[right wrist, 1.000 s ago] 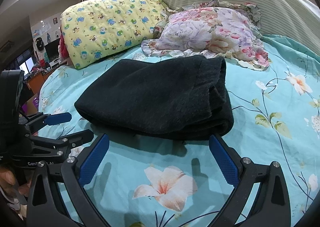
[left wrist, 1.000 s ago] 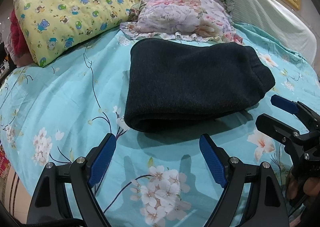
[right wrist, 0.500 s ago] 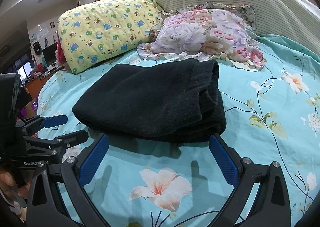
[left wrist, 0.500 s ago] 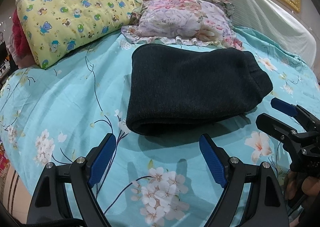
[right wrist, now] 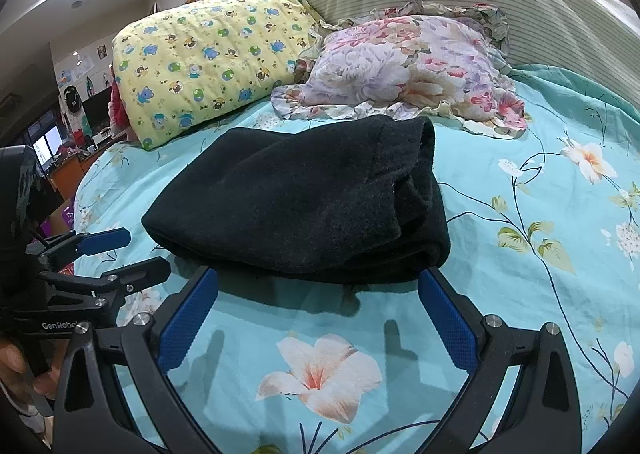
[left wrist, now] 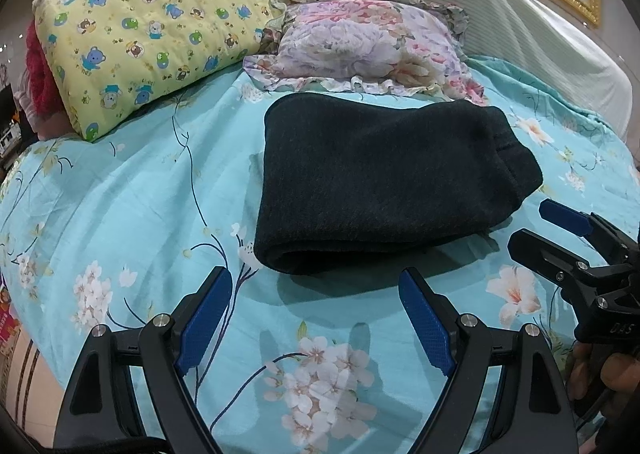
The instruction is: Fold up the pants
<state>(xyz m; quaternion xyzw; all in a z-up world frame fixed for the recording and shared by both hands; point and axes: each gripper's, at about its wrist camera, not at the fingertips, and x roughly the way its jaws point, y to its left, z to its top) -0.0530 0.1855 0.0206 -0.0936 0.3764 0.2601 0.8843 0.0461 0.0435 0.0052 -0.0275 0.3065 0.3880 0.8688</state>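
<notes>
Black pants (left wrist: 380, 181) lie folded into a thick rectangle on the turquoise flowered bedsheet (left wrist: 132, 205); they also show in the right wrist view (right wrist: 304, 201). My left gripper (left wrist: 316, 302) is open and empty, just short of the fold's near edge. My right gripper (right wrist: 320, 306) is open and empty, close to the near edge of the pants. Each gripper shows in the other's view: the right one (left wrist: 544, 228) at right, the left one (right wrist: 136, 250) at left.
A yellow bear-print pillow (left wrist: 148, 33) and a flowered pillow (left wrist: 372, 45) lie behind the pants. A striped padded headboard (left wrist: 460, 1) rises behind them. The bed edge drops off at the left (left wrist: 24, 338), with room furniture beyond (right wrist: 60, 161).
Both grippers have drawn back a little from the folded pants and stayed open. The pants have not moved.
</notes>
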